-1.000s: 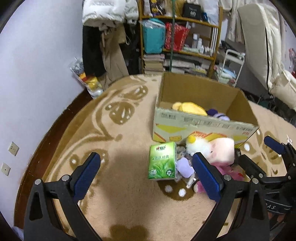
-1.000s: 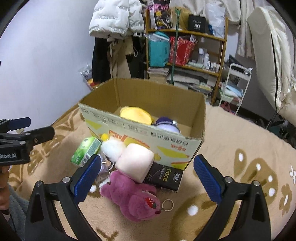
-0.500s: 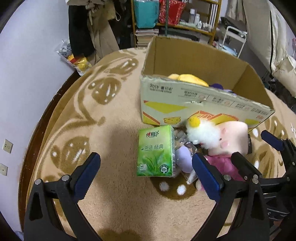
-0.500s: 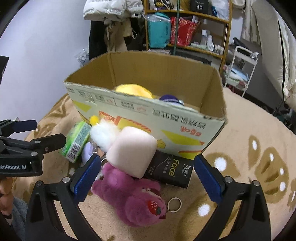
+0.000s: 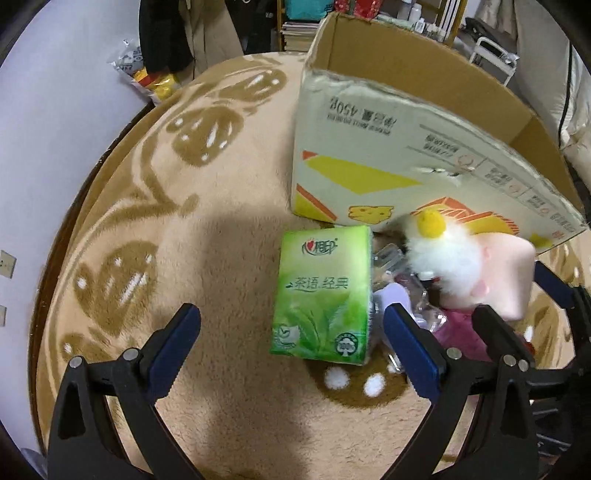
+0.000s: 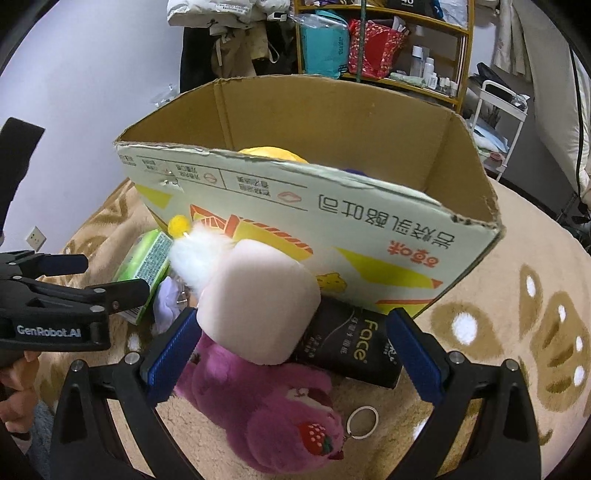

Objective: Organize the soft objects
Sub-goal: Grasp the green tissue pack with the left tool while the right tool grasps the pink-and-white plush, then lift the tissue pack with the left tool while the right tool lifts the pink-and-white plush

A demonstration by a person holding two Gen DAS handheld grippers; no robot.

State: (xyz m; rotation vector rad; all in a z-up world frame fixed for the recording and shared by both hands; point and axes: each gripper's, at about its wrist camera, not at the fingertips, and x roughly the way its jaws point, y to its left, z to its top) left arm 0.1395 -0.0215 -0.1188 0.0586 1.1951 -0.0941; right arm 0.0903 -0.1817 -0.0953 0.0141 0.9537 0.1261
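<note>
A green tissue pack lies on the carpet just beyond my open left gripper. Right of it sits a pink and white plush with a yellow pompom, over a purple plush bear. My right gripper is open and low over the bear, its left finger beside the pink plush. The open cardboard box stands behind the pile with a yellow soft toy inside. A black Face pack leans at the box's foot.
A patterned beige carpet covers the floor. Shelves with bags and bottles and hanging clothes stand behind the box. A white wall borders the left. A key ring lies by the bear.
Both grippers have moved forward and lower toward the pile. The tissue pack and the plush toys now loom larger; nothing was taken hold of.
</note>
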